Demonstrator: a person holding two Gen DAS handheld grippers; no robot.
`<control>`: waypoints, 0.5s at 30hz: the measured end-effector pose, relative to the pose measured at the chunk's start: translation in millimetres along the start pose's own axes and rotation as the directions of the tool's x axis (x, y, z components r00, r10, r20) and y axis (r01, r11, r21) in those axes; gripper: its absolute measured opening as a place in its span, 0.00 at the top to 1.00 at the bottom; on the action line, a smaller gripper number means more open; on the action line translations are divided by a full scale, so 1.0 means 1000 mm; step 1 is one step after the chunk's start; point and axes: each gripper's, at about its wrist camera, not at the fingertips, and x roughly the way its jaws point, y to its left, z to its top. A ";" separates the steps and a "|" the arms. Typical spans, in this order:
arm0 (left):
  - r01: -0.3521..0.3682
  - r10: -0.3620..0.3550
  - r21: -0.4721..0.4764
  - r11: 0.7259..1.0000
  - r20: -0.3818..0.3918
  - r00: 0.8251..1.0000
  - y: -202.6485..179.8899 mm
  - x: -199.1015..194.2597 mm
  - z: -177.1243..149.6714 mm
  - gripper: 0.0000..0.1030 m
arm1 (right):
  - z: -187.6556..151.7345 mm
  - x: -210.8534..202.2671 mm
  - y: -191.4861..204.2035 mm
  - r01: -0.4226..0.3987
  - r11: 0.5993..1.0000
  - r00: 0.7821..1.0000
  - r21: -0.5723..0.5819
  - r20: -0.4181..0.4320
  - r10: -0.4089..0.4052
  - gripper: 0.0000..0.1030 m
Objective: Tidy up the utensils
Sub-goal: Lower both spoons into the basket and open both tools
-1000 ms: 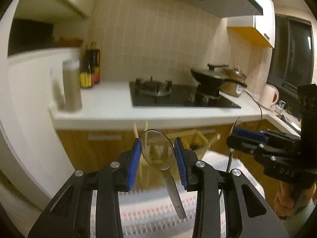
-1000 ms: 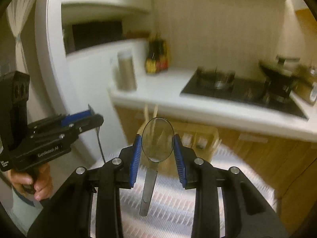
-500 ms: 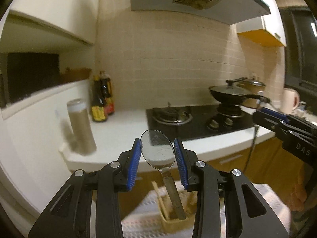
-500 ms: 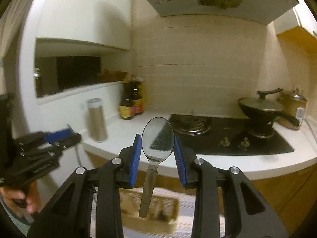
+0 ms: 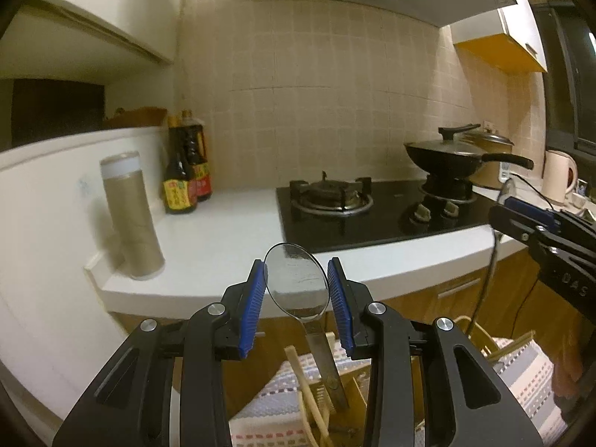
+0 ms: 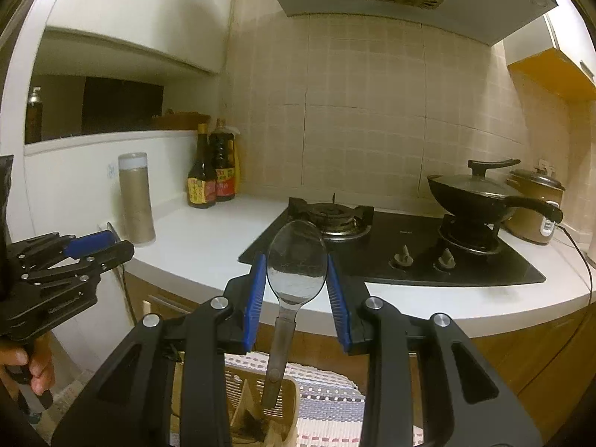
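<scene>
Left gripper [image 5: 297,296], lower centre of frame: I have it pinching a steel spoon [image 5: 296,287] by the bowl, handle hanging down. Right gripper [image 6: 297,287], lower centre of its frame: likewise clamped on a second spoon [image 6: 297,260]. Wooden utensil holder [image 6: 260,406], bottom edge, on striped cloth [image 6: 327,398] below both. Step, as I judge: carrying spoons to holder. Next: lower each handle-first, then release.
</scene>
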 end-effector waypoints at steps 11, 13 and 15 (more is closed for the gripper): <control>0.075 -0.075 0.024 0.997 -0.020 0.997 -0.004 0.002 -0.020 0.67 | -0.019 0.011 -0.003 -0.065 0.998 0.995 0.004 -0.070 0.065 0.71; 0.089 -0.088 0.021 0.996 -0.027 0.996 -0.004 -0.001 -0.022 0.64 | -0.021 0.009 -0.005 -0.077 0.997 0.993 0.008 -0.092 0.077 0.70; 0.097 -0.097 0.016 0.995 -0.026 0.995 -0.004 -0.006 -0.022 0.58 | -0.022 0.007 -0.006 -0.101 0.995 0.989 0.017 -0.110 0.102 0.67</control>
